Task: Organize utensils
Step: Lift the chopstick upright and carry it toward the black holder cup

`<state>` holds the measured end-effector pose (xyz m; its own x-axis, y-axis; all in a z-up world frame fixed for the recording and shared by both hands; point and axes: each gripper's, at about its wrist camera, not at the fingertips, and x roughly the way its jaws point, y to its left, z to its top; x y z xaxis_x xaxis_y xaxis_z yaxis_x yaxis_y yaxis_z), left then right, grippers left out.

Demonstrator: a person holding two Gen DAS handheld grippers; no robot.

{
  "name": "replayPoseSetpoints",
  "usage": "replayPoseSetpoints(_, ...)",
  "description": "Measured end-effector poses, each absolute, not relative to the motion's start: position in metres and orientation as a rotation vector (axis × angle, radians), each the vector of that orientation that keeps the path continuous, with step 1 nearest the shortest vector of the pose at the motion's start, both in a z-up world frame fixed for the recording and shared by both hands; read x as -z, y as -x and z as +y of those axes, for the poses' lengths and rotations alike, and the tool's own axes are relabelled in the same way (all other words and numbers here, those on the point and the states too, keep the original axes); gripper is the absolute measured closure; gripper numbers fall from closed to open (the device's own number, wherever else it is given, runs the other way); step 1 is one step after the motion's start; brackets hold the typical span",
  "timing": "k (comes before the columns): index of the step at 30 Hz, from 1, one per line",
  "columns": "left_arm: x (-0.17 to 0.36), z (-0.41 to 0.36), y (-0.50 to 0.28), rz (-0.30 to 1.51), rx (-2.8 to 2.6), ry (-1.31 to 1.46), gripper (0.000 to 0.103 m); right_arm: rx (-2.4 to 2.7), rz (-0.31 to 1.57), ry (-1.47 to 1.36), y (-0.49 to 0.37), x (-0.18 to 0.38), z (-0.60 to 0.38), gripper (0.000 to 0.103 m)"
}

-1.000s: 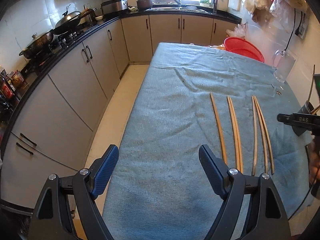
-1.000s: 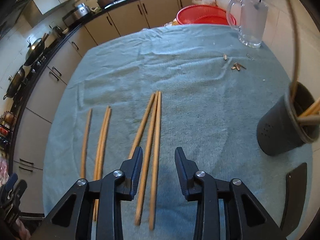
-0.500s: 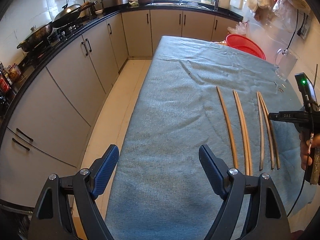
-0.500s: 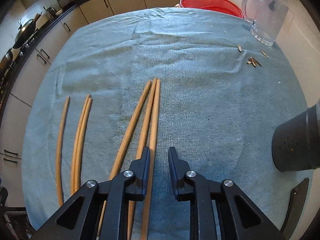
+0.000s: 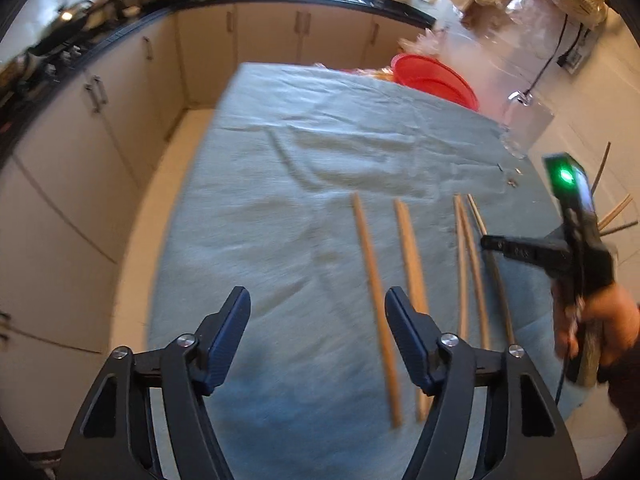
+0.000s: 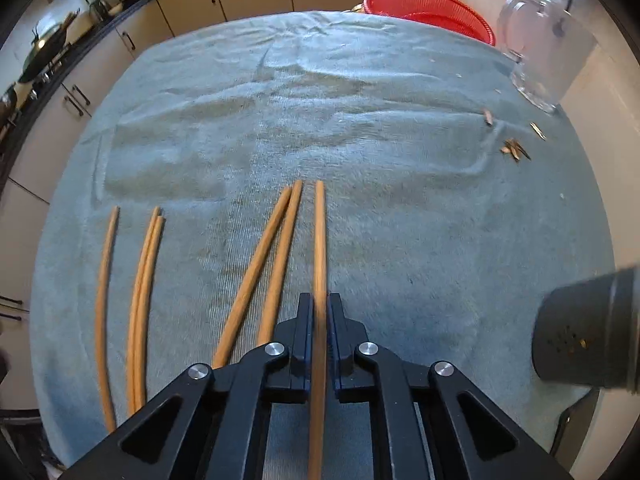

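Several wooden chopsticks lie lengthwise on the blue-grey cloth (image 6: pixel 360 152). My right gripper (image 6: pixel 319 312) is shut on the rightmost chopstick (image 6: pixel 319 240), which points forward between the jaws. Two chopsticks (image 6: pixel 272 252) lie just left of it, a pair (image 6: pixel 144 280) and a single one (image 6: pixel 103 292) farther left. My left gripper (image 5: pixel 318 332) is open and empty above the cloth, with the leftmost chopstick (image 5: pixel 374 280) just ahead of its right finger. The right gripper (image 5: pixel 520 248) shows in the left wrist view, over the right-hand chopsticks. The dark utensil holder (image 6: pixel 588 332) stands at the right.
A red basket (image 6: pixel 428 12) and a clear pitcher (image 6: pixel 540 52) stand at the table's far right. Small brown scraps (image 6: pixel 514 148) lie on the cloth near the pitcher. Kitchen cabinets (image 5: pixel 100 120) and a floor gap run along the table's left side.
My right gripper has come down and shut on the rightmost chopstick, parting it from the other two. My left gripper has moved right, towards the leftmost chopsticks, and narrowed somewhat.
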<state>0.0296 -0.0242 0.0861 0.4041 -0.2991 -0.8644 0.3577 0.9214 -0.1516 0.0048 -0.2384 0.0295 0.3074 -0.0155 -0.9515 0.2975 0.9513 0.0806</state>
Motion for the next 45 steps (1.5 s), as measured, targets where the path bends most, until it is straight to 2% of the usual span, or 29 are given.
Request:
replayPoseSetpoints(3,-0.071,-0.046,-0.045,1.136,0.464,-0.044,0.045,0.197,1.211,-0.279,0.016,-0.045,-0.239,0.096)
replayPoseSetpoints(4,-0.062,-0.054,-0.052,1.166,0.458,-0.04,0.054,0.19,1.195,-0.281,0.023,-0.052,-0.239,0.096)
replayPoseSetpoints(6,-0.05,-0.066,-0.062,1.211,0.466,-0.037,0.063,0.188,1.174,-0.274,0.033,-0.063,-0.237,0.096)
replayPoseSetpoints(12,-0.022,-0.093,-0.088,1.279,0.444,-0.06,0.074,0.168,1.104,-0.266,0.059,-0.096,-0.232,0.096)
replayPoseSetpoints(15,-0.019,-0.104,-0.094,1.273,0.436,-0.092,0.076,0.17,1.081,-0.253,0.067,-0.103,-0.23,0.096)
replayPoseSetpoints(17,-0.018,-0.11,-0.098,1.271,0.419,-0.109,0.085,0.169,1.07,-0.253,0.068,-0.107,-0.231,0.096)
replayPoseSetpoints(18,-0.017,-0.112,-0.1,1.278,0.421,-0.106,0.096,0.168,1.065,-0.253,0.068,-0.107,-0.232,0.096)
replayPoseSetpoints(23,-0.025,-0.106,-0.094,1.238,0.427,-0.089,0.097,0.155,1.027,-0.259,0.076,-0.122,-0.234,0.096)
replayPoseSetpoints(34,-0.121,-0.066,-0.038,0.977,0.428,0.027,0.097,0.105,0.875,-0.268,0.102,-0.159,-0.231,0.096)
replayPoseSetpoints(45,-0.172,-0.057,0.006,0.855,0.396,0.031,0.097,0.065,0.779,-0.279,0.13,-0.187,-0.231,0.096)
